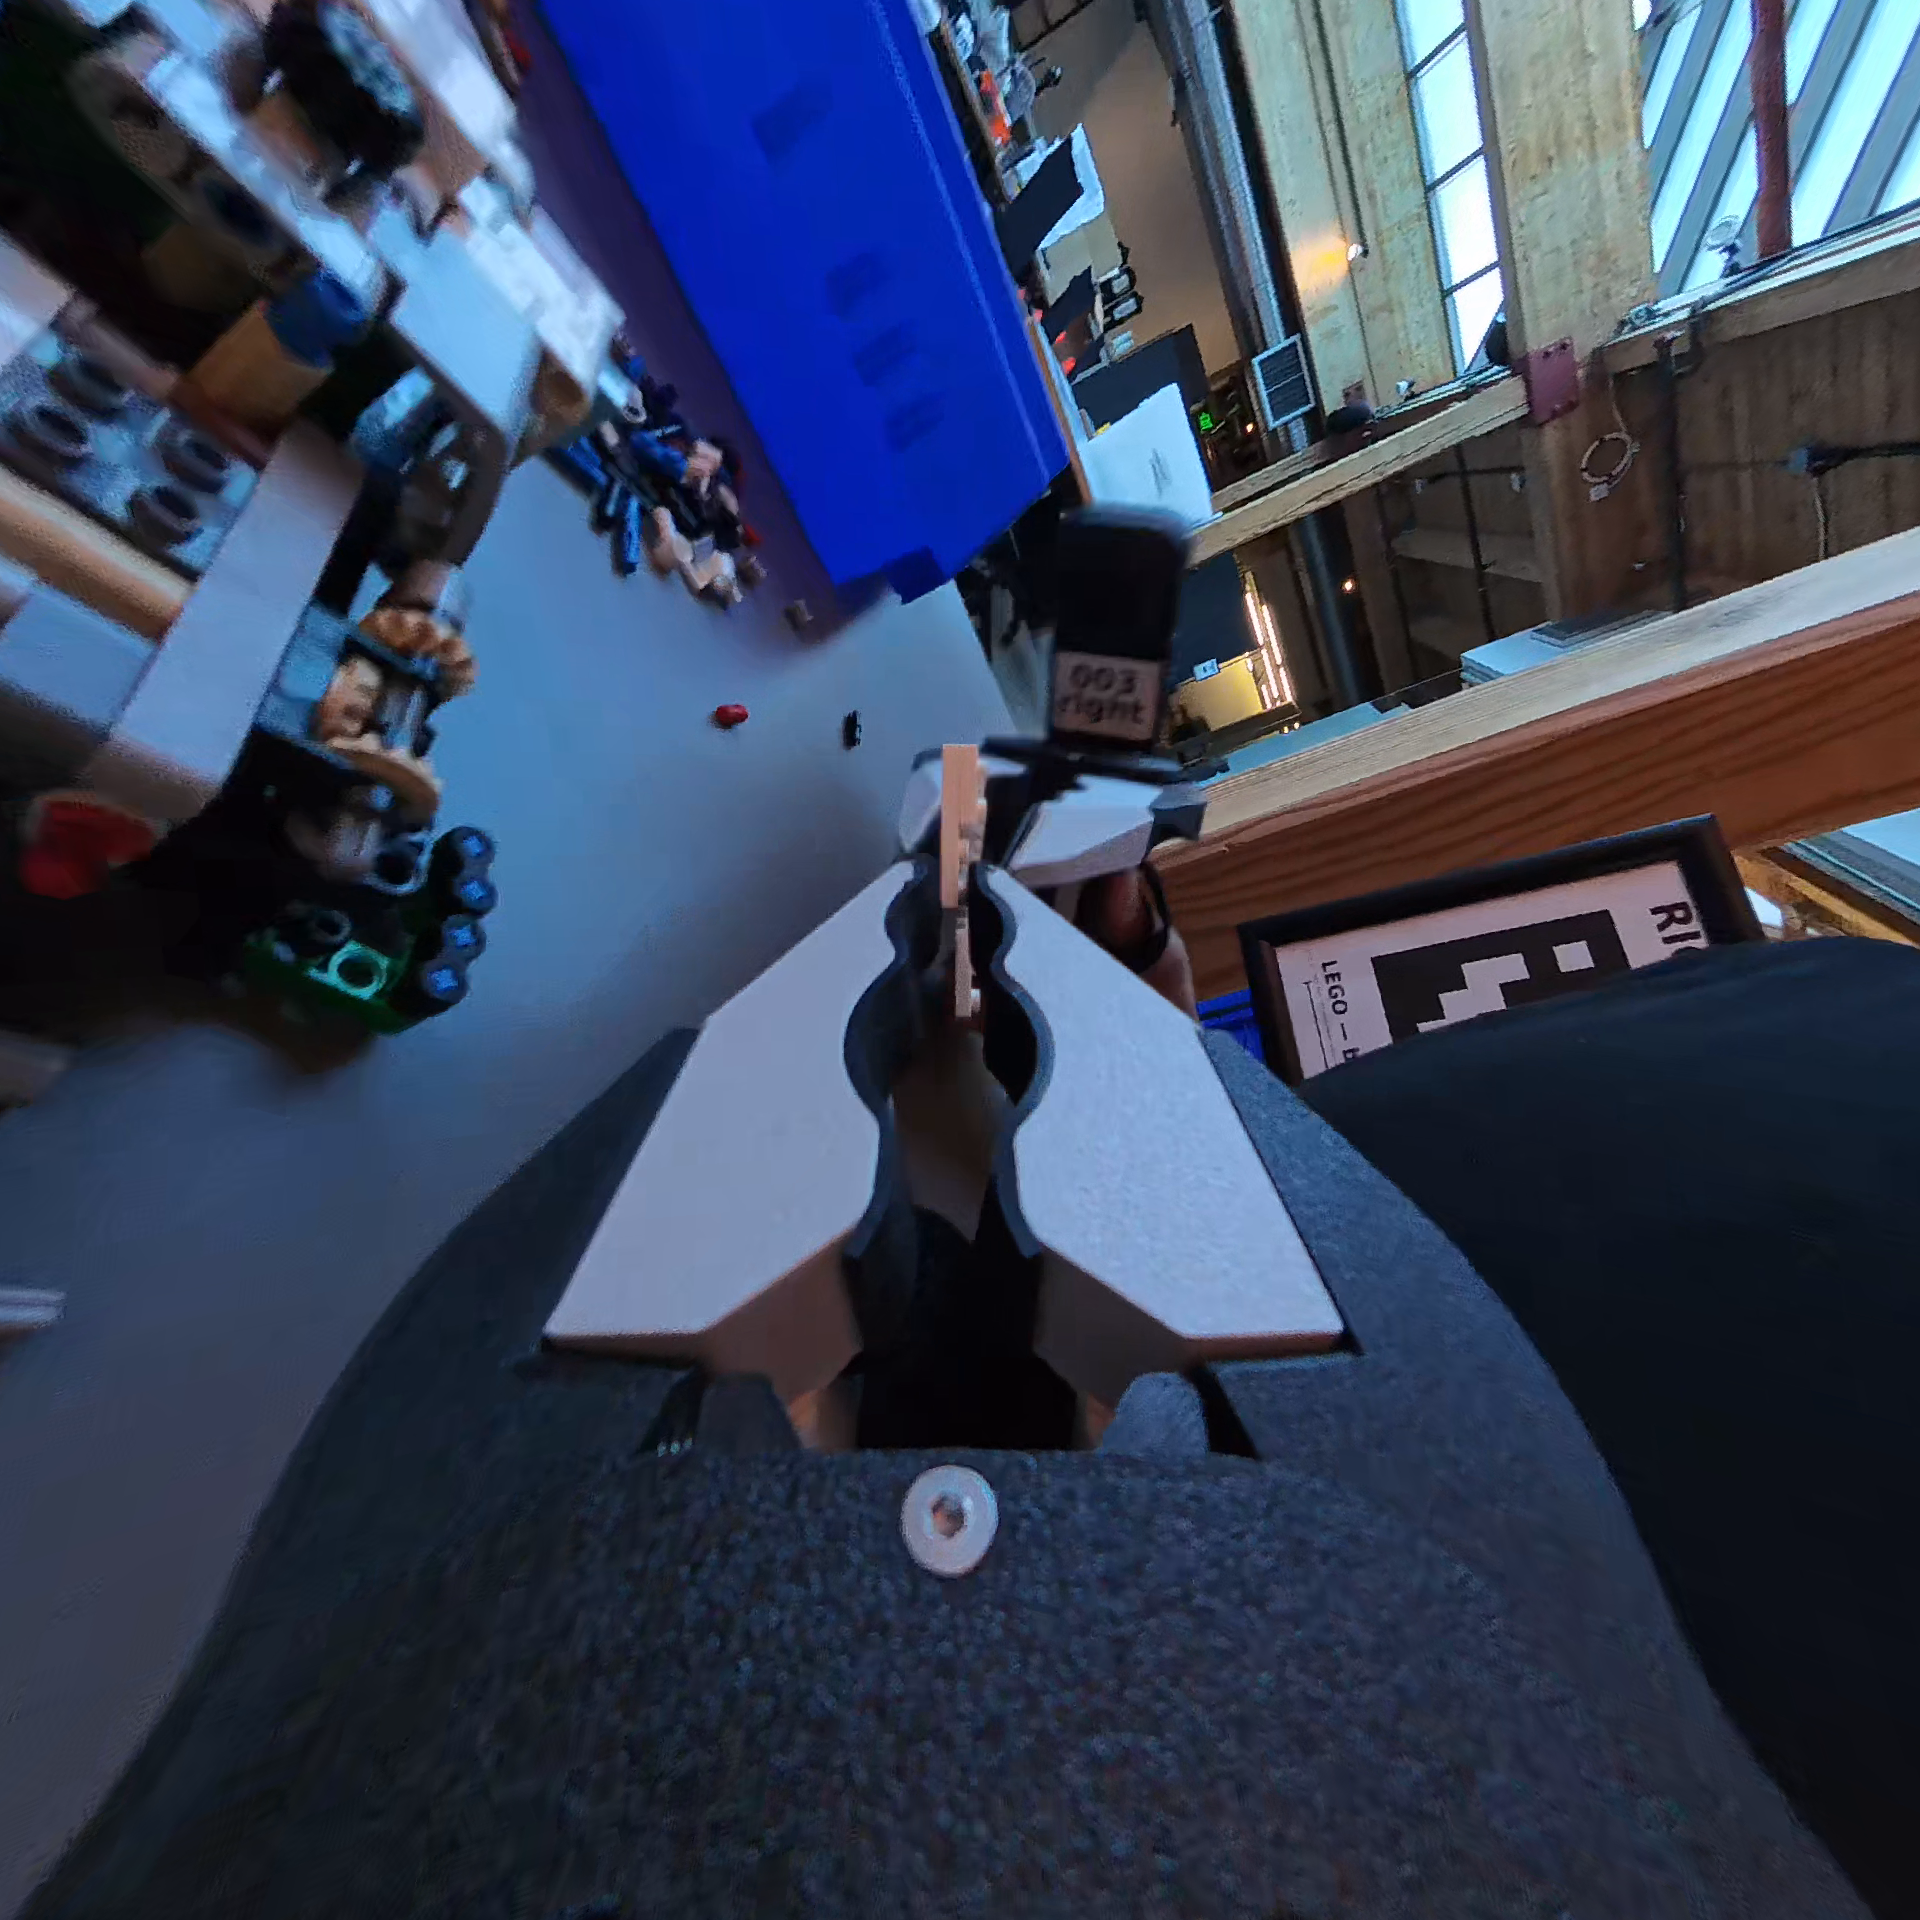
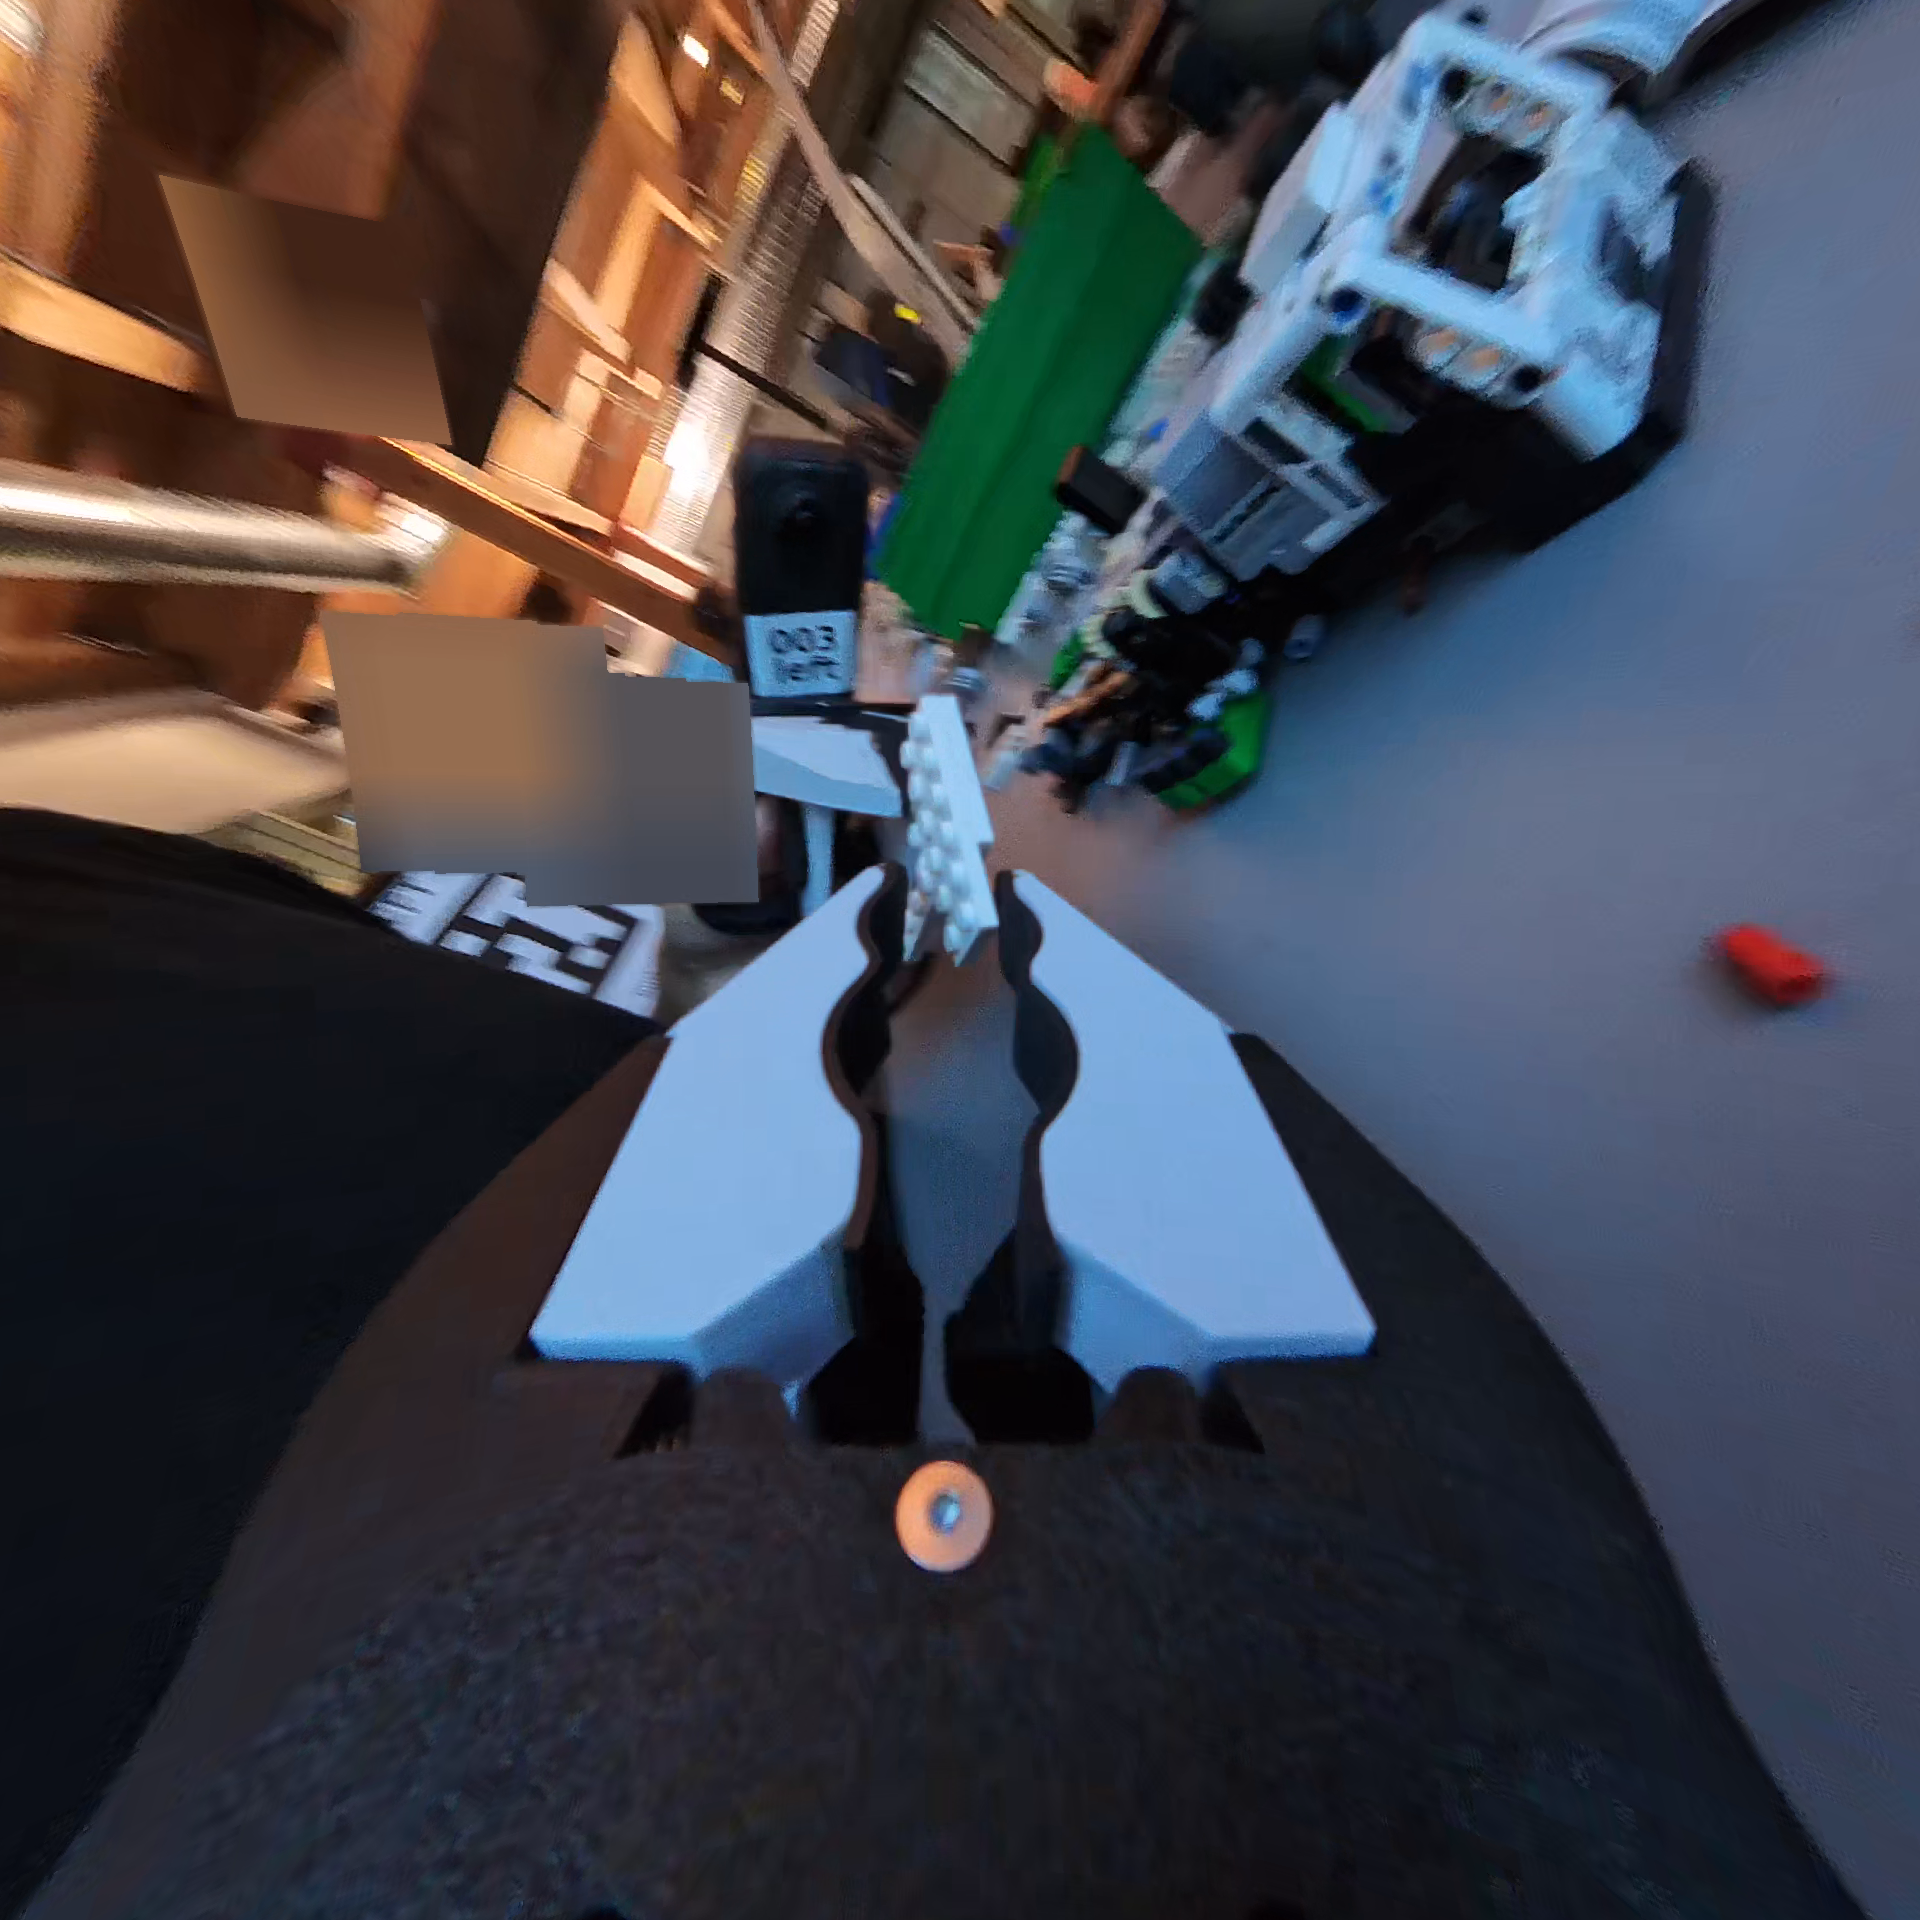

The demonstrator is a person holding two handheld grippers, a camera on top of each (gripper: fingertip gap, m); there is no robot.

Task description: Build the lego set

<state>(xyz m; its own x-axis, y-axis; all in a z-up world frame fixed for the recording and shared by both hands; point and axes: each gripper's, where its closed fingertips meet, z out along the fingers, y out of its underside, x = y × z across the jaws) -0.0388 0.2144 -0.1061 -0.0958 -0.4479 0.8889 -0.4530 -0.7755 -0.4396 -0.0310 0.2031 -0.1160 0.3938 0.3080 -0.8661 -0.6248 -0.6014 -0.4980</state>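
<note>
My left gripper (image 1: pixel 951 909) pinches a thin white plate (image 1: pixel 961 873) at its tips, jaws almost shut on it. The plate sticks out past the tips, edge-on. My right gripper (image 2: pixel 945 914) faces it, with the same plate (image 2: pixel 945 831) at its tips; its jaws are a little apart, and I cannot tell if they grip. Off to the right gripper's side, a small red piece (image 2: pixel 1769 966) lies on the grey table (image 2: pixel 1558 1039).
</note>
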